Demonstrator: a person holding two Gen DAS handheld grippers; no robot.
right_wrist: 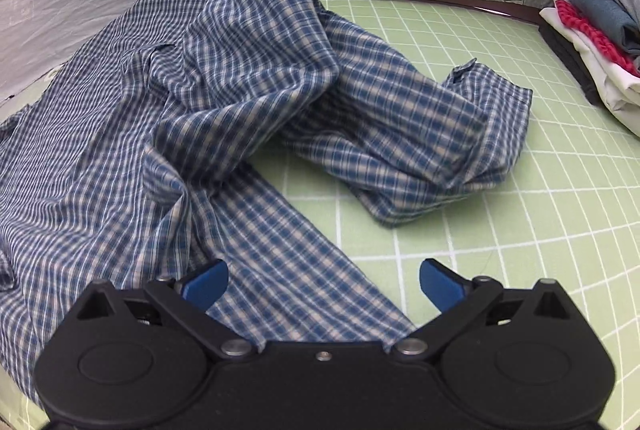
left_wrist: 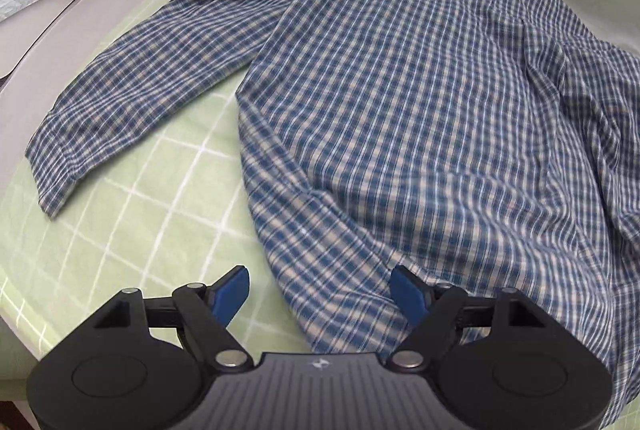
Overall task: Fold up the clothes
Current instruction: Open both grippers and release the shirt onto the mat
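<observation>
Both sets of blue fingers are standing wide and gripping nothing: the left gripper [left_wrist: 320, 294] is hovering over the plaid shirt [left_wrist: 400, 101] at its near hem, the right gripper [right_wrist: 324, 286] over the opposite corner. The shirt is lying on the green grid mat [right_wrist: 500, 250], one sleeve [right_wrist: 420, 133] crumpled. Pinching each hem corner cleanly and smoothing that sleeve first would probably be giving a tidier fold.

One plaid shirt [left_wrist: 400, 101], two grippers [left_wrist: 320, 294]

Soft woven cloth shirt [left_wrist: 400, 101]; matt green mat [right_wrist: 520, 230].
</observation>
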